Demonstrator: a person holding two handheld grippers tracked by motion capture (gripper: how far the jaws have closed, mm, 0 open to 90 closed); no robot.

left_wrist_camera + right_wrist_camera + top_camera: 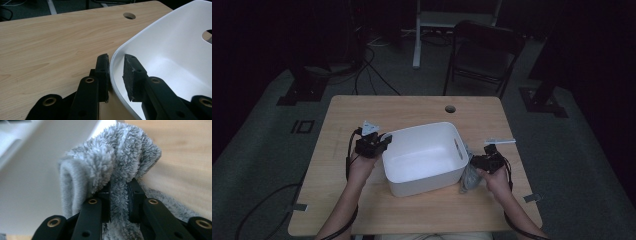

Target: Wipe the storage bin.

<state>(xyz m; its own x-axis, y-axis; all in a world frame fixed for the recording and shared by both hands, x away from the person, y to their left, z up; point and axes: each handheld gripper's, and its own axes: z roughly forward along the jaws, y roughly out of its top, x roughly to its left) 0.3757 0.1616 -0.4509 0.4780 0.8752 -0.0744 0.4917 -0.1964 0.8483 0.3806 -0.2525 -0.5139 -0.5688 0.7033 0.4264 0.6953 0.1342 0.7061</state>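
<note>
worktop (412, 107) of pale wood fills the middle of the high view, with a white bin (424, 157) near its centre and a cable hole at about twelve o'clock from the bin. the left gripper (384, 141) sits at the bin's nine o'clock rim, seemingly to keep the bin from sliding, while the right gripper (473, 161) is at its three o'clock side, holding a grey fluffy cloth (469, 176) that hangs down just outside the bin wall and touches the worktop. bare wood lies wide at nine o'clock and toward six o'clock; the worktop's right edge is near the right hand, so room there is tighter. in the left gripper view, the left gripper (116, 75) straddles the thin white rim (117, 53), one pad outside and one inside, clamped on it or very nearly so, and the bin's hollow opens toward three o'clock with a handle slot in the far wall. in the right gripper view, the right gripper (118, 202) is pinched tight on a fold of the cloth (112, 157), which bunches up toward twelve o'clock; the bin's white wall lies at nine o'clock. lifting the cloth over that rim looks like the likely next step.
</note>
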